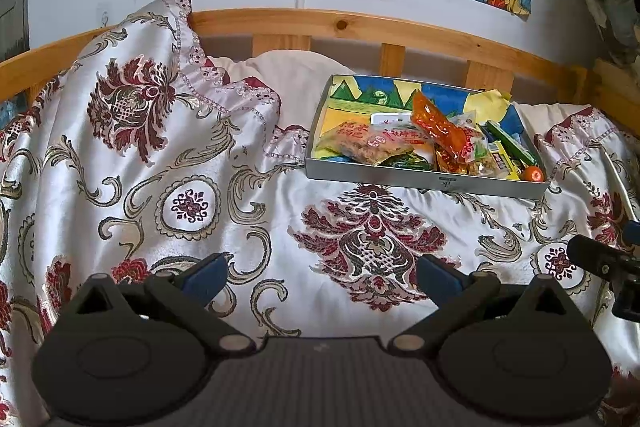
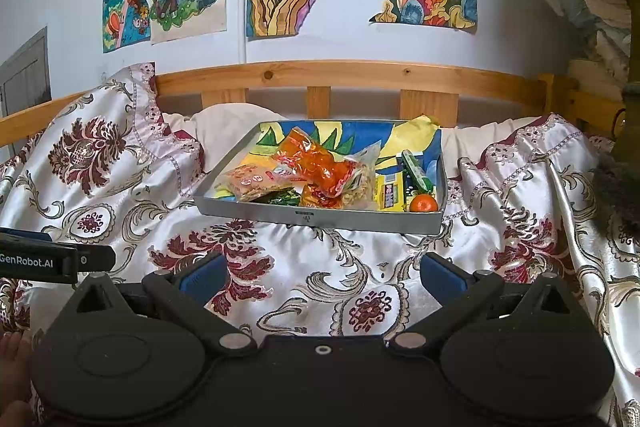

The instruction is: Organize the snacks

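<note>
Snacks (image 2: 320,179) all lie inside the tray (image 2: 320,217), which sits on the bed (image 1: 280,211) against the headboard rail. None seen loose on the bedspread. Contents heaped: orange packet (image 2: 316,163) on top, a flat pack (image 2: 250,181) at the tray's left, yellow and green bars at right, a small orange fruit (image 2: 423,204) in the near right corner.

Left hand-held gripper (image 1: 320,277): jaws wide, holding nothing. Right hand-held gripper (image 2: 324,275): jaws wide, holding nothing.

Key relation: tray lies ahead of both. From the right one it is nearly dead ahead, slightly up the bed; from the left one it is ahead and off to the right. Right hand judged nearer and better lined up. Tray's long axis runs across my view, parallel to the rail; near wall faces me.

Pose: both held low over the bedspread, level, fingers pointing toward the headboard, side by side.

Judgement: scene fits either a jumbled tray awaiting sorting, or snacks already gathered in. Cannot tell which.
</note>
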`<state>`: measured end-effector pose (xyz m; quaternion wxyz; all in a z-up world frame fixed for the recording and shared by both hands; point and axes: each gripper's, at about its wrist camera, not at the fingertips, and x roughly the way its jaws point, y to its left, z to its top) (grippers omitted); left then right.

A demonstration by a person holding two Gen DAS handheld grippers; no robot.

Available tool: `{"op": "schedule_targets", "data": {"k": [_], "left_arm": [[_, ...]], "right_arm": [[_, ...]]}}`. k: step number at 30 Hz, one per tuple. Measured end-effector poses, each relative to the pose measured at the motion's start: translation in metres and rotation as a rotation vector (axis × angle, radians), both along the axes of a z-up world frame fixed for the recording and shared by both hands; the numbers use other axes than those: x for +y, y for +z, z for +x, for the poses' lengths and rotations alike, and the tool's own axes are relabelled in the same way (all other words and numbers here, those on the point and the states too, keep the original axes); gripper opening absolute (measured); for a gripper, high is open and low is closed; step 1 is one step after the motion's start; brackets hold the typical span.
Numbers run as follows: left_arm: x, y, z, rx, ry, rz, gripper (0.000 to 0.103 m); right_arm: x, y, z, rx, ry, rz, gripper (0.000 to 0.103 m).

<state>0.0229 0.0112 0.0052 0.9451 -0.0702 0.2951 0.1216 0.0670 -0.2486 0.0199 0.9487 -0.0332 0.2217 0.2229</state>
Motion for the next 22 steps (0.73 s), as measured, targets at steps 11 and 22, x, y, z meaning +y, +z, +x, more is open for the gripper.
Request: {"op": "schedule_targets", "data": {"k": [11, 22], "left_arm": [[-0.0005, -0.0013, 0.0003, 0.007, -0.002, -0.002, 0.102], [0.0005, -0.0021, 0.0003, 0.015, 0.000, -0.011, 0.102]], "right_arm": [[0.0000, 0.0002, -0.0001, 0.000, 0.000, 0.000, 0.102], [0.0013, -0.0003, -0.0003, 0.001, 0.000, -0.002, 0.102]]}}
